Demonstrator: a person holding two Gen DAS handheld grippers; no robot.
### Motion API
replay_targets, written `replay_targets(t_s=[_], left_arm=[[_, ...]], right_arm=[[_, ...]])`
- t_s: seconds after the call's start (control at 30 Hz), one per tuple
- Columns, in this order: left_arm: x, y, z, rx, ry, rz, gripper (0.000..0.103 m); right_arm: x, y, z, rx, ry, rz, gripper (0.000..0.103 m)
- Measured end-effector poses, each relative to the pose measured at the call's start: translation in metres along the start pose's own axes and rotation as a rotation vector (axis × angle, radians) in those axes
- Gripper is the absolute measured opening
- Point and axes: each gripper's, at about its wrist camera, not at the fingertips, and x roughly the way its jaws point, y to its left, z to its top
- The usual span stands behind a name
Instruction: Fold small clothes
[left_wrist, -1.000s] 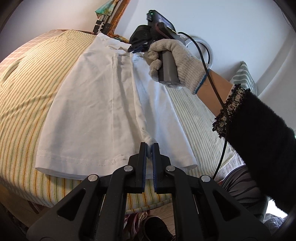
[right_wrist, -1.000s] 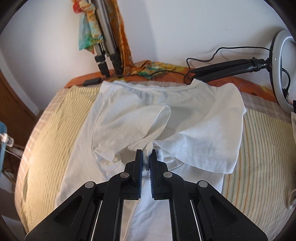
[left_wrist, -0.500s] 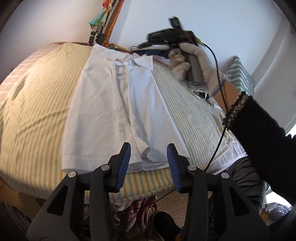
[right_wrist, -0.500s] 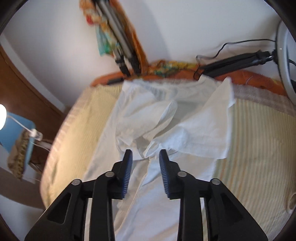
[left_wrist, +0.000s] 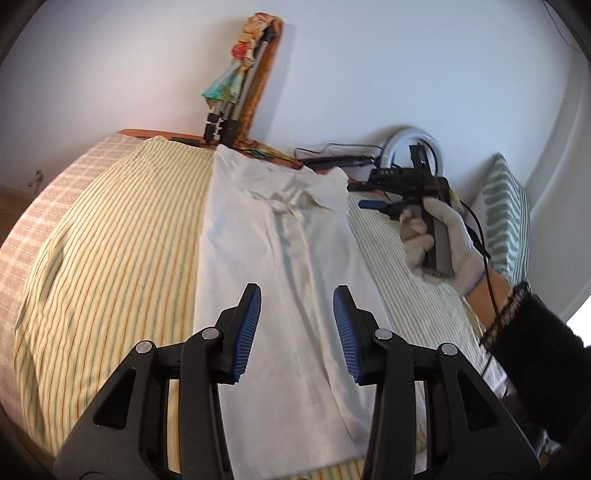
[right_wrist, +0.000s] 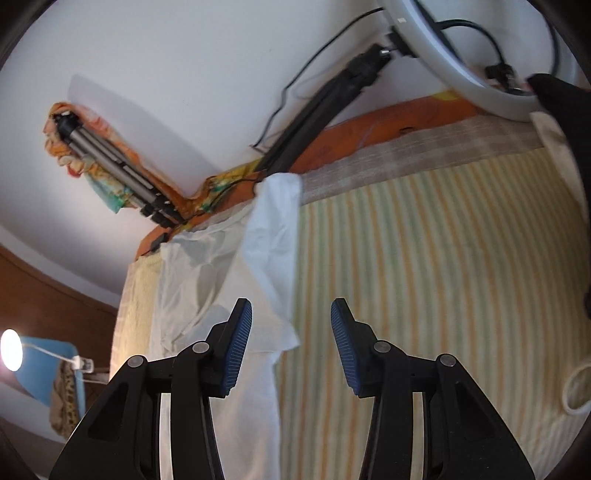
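Here, in the left wrist view, the left gripper (left_wrist: 297, 334) hangs with jaws apart and empty over the white shirt (left_wrist: 280, 280), which runs up the frame's centre on the striped bed cover (left_wrist: 110, 258). Its folded flap looks loose near the collar; a careless pinch may drag both layers.

In the right wrist view, the right gripper (right_wrist: 291, 349), having just opened, holds nothing. The shirt lies lower left, so reaching from here could miss the sleeve.

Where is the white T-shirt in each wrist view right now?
Left wrist: the white T-shirt lies lengthwise down the picture's middle, running under the open left gripper.
Right wrist: left of centre, beside the open right gripper.
Shared landmark: the folded tripod against the wall.
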Motion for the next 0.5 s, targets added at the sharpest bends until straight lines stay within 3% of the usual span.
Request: replay_targets(t_s=[0.07,0.1,0.13,0.17,0.37,0.5], left_arm=[[0.005,0.015,0.000,-0.046,0.008,0.014,0.040],[0.007,0.021,-0.001,-0.067,0.020,0.016,0.040],[0.009,0.027,-0.002,-0.088,0.033,0.017,0.040],[0.009,0.031,-0.001,-0.101,0.037,0.014,0.040],[0.003,0.036,0.003,-0.111,0.006,-0.006,0.040],[0.006,0.037,0.005,-0.113,0.011,-0.017,0.040]], right_arm=[[0.010,0.015,0.002,-0.068,0.005,-0.026,0.043],[0.015,0.023,0.001,-0.109,0.010,-0.051,0.035],[0.019,0.030,0.000,-0.152,0.020,-0.094,0.026],[0.023,0.034,-0.001,-0.188,0.035,-0.124,0.001],[0.012,0.055,0.014,-0.154,-0.001,-0.009,0.000],[0.026,0.085,0.034,-0.183,0.009,-0.013,0.000]])
